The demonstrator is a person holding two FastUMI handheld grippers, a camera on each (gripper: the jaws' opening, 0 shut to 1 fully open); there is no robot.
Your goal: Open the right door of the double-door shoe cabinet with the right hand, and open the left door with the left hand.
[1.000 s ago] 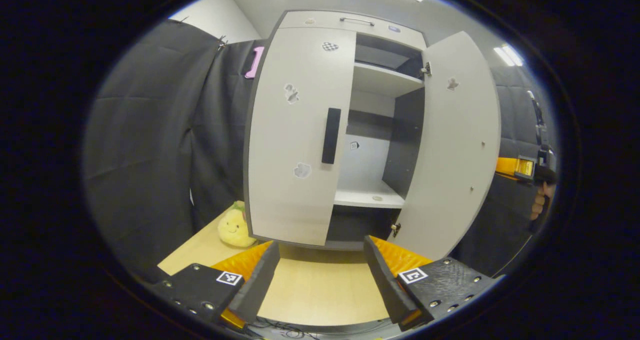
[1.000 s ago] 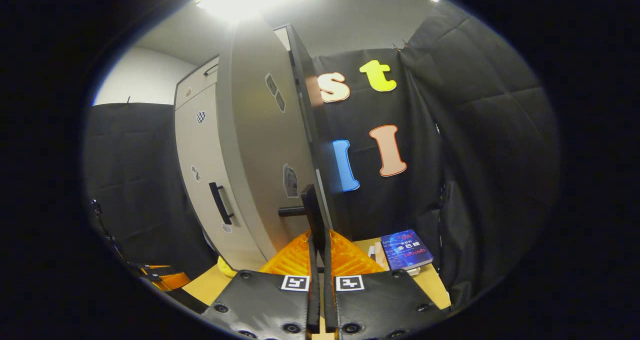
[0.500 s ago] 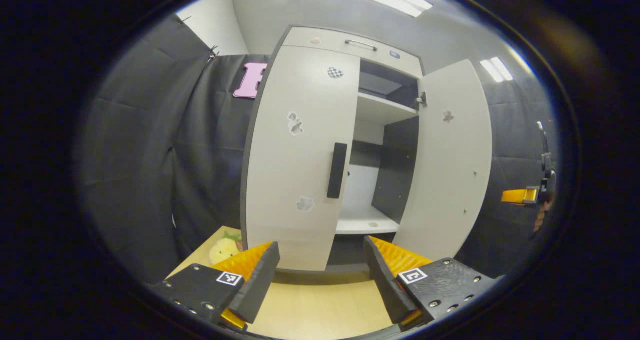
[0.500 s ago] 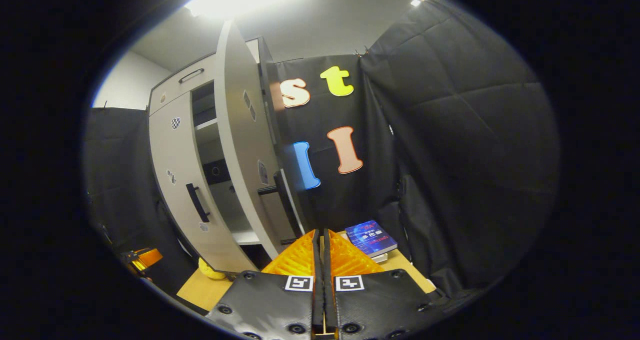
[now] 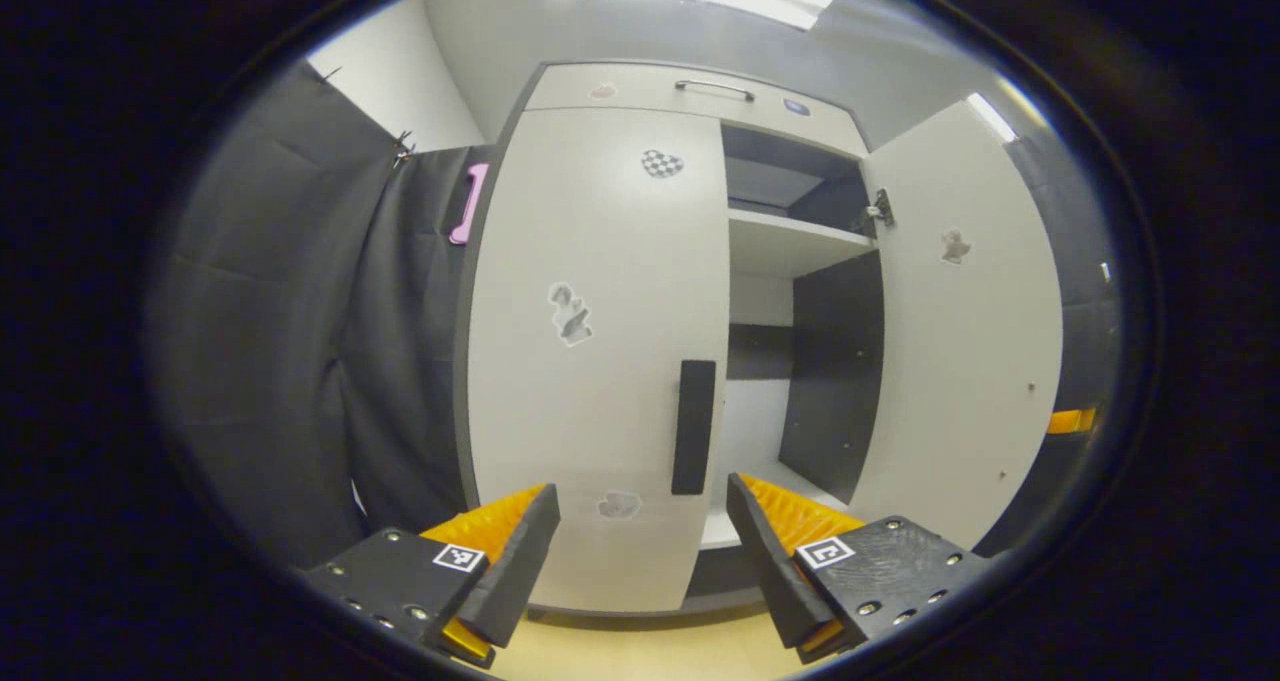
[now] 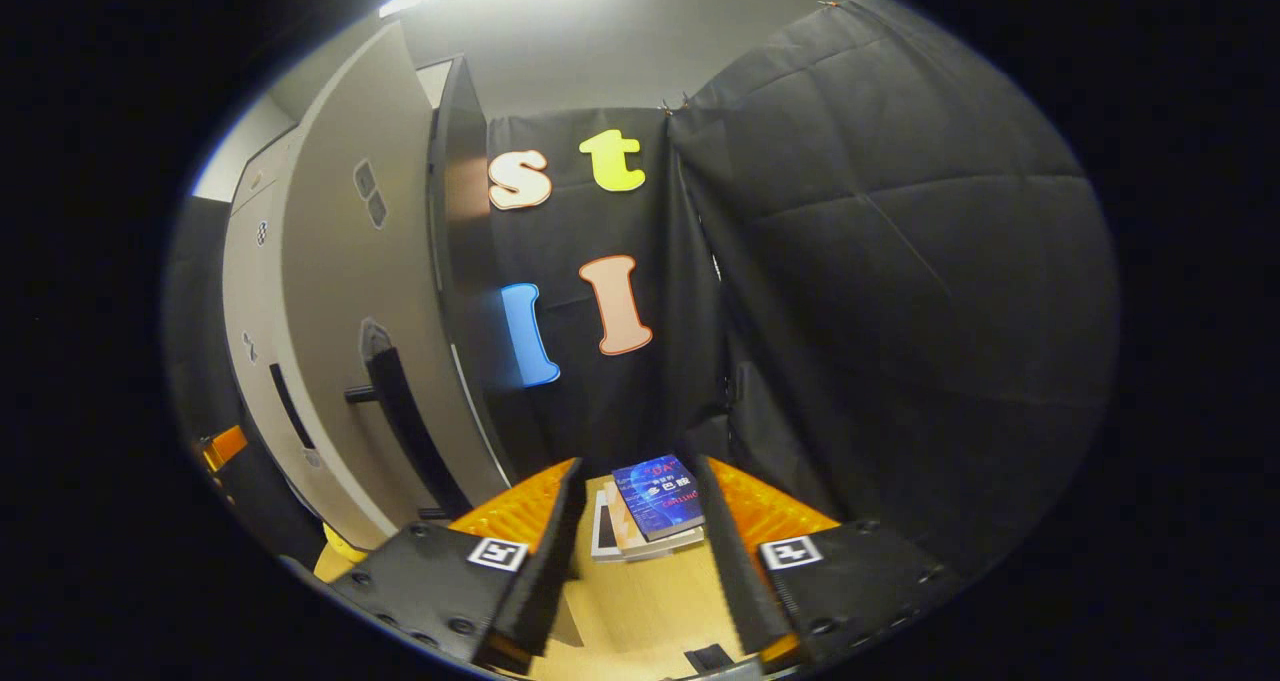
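Grey right door (image 5: 965,331) stands open; left door (image 5: 600,351) remains closed. Left gripper (image 5: 640,521) spread before its handle (image 5: 693,427); right gripper (image 6: 635,521) released, empty.

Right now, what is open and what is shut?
Right door: swung open.
Left door: shut.
Top drawer: shut.
Left gripper: open, holding nothing.
Right gripper: open, holding nothing.
Book: closed, lying on a stack.

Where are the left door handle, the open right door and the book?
left door handle (image 5: 693,427): left gripper view, middle of the bar.
right door (image 5: 965,341): left gripper view, inner face.
book (image 6: 658,496): right gripper view, cover.
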